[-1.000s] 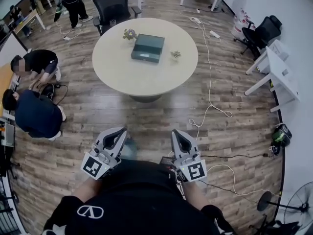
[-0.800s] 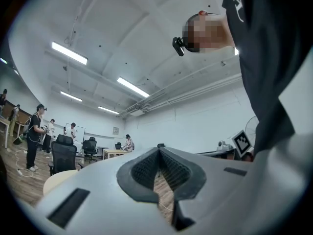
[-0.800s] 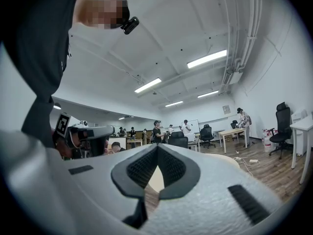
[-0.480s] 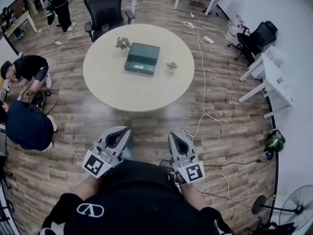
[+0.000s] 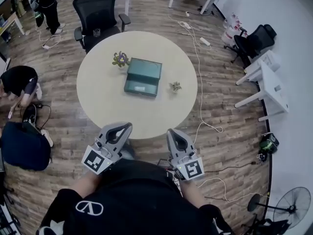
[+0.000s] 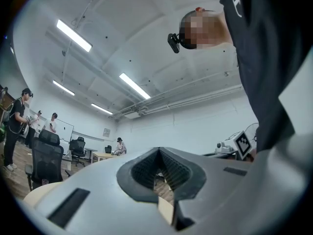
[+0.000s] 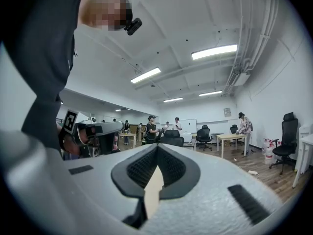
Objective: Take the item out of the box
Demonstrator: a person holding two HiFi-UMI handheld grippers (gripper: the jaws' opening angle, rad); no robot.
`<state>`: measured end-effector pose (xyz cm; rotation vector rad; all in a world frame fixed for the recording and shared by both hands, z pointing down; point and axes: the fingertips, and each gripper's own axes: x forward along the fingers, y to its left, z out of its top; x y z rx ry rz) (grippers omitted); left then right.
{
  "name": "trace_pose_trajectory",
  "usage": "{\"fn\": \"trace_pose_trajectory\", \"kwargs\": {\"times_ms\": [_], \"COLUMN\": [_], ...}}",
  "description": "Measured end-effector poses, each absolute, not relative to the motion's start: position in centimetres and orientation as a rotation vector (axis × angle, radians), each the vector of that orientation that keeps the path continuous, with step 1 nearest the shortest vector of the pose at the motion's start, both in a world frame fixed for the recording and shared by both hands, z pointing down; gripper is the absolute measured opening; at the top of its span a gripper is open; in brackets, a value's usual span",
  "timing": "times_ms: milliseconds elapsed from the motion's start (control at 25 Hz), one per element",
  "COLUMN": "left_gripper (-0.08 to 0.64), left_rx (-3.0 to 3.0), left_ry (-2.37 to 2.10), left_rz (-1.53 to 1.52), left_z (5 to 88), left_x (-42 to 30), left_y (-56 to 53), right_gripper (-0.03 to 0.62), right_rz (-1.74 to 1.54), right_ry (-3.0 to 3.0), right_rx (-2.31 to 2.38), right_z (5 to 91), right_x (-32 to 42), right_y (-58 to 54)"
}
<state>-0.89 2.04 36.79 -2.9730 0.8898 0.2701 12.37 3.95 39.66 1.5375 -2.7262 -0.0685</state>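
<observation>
Left hand-held gripper (image 5: 127, 127), right hand-held gripper (image 5: 171, 132), jaws together, box (image 5: 143, 76) nearer

The round table (image 5: 98, 97) was pale beige. On the middle of the table, the box (image 5: 143, 76) was dark green with a small white label. On the table just beside the box, a little plant (image 5: 119, 59) had purple and yellow flowers. Around the table, the floor (image 5: 234, 126) was brown wood in planks. My left gripper (image 5: 122, 129) and right gripper (image 5: 175, 135) were light grey, each with a black-and-white square pattern. Their ribbed pads (image 7: 139, 168) were dark grey.
</observation>
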Motion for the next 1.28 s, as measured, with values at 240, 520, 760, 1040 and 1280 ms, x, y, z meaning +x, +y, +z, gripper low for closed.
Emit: {"fn": "trace_pose_trajectory", "kwargs": {"times_ms": [240, 520, 760, 1040, 1280], "left_gripper": [0.005, 0.005, 0.005, 0.005, 0.005], "left_rx": [-2.995, -3.039, -3.055, -3.016, -3.008], "left_ry": [0.832, 0.816, 0.853, 0.954, 1.015], "left_rz": [0.277, 0.3, 0.286, 0.278, 0.271], "left_z": [37.1, 38.6, 39.4, 39.1, 39.3], "left_x": [-3.7, -4.3, -4.0, -2.5, -1.2], "left_y": [-8.3, -14.4, -16.4, -17.8, -18.0], "right_gripper": [0.003, 0.003, 0.003, 0.003, 0.005], "right_rz": [-0.098, -0.115, -0.063, -0.042, -0.04], "right_ry": [-2.689, -2.666, -2.653, -2.702, -2.668], "right_rx": [1.517, 1.494, 1.443, 1.335, 1.232], "right_z": [39.4, 40.3, 41.5, 41.9, 43.2], "right_x": [8.4, 6.4, 6.5, 7.5, 8.3], "right_y": [-6.6, -13.3, -16.1, -18.3, -19.6]}}
